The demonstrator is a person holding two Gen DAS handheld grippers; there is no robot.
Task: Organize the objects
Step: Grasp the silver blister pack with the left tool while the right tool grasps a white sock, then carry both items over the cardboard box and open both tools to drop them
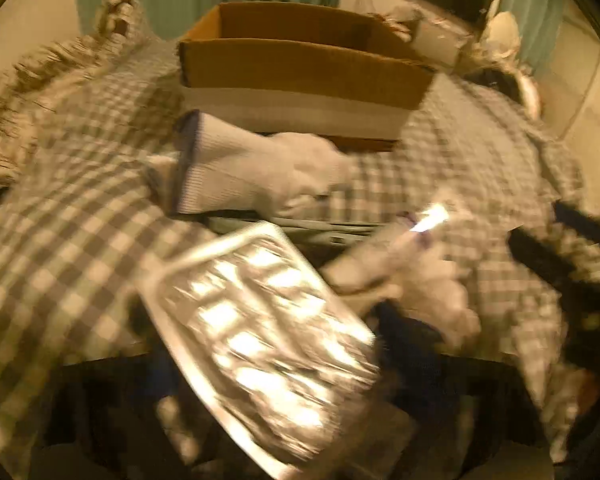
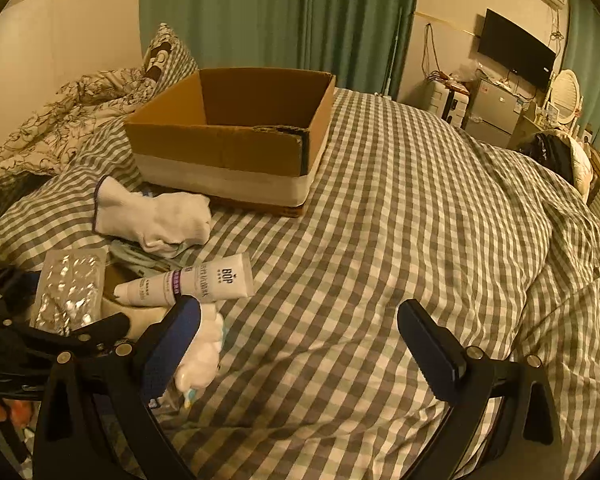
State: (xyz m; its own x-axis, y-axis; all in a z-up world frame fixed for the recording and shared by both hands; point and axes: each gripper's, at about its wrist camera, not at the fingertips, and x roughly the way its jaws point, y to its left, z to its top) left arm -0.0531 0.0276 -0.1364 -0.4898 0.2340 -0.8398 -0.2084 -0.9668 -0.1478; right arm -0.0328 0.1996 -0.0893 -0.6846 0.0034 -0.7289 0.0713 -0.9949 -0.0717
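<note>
A silver blister pack (image 1: 260, 332) (image 2: 70, 292) lies tilted in a small heap on the checked bedsheet (image 2: 380, 220). It sits between the fingers of my left gripper (image 1: 268, 320) (image 2: 68, 304); blur hides whether the pads press on it. Beside it are a white tube (image 2: 204, 280) (image 1: 400, 240), a white sock (image 2: 156, 216) (image 1: 252, 172) and a white fluffy item (image 2: 206, 348). An open cardboard box (image 2: 236, 132) (image 1: 300, 60) stands behind them. My right gripper (image 2: 300, 312) hangs open over bare sheet, its left finger just over the fluffy item.
A crumpled floral duvet (image 2: 68, 120) and a pillow (image 2: 168, 56) lie at the back left. Green curtains (image 2: 276, 12) hang behind the bed. A wall TV (image 2: 516, 52), a small fridge (image 2: 496, 112) and a dark bag (image 2: 552, 152) stand at the right.
</note>
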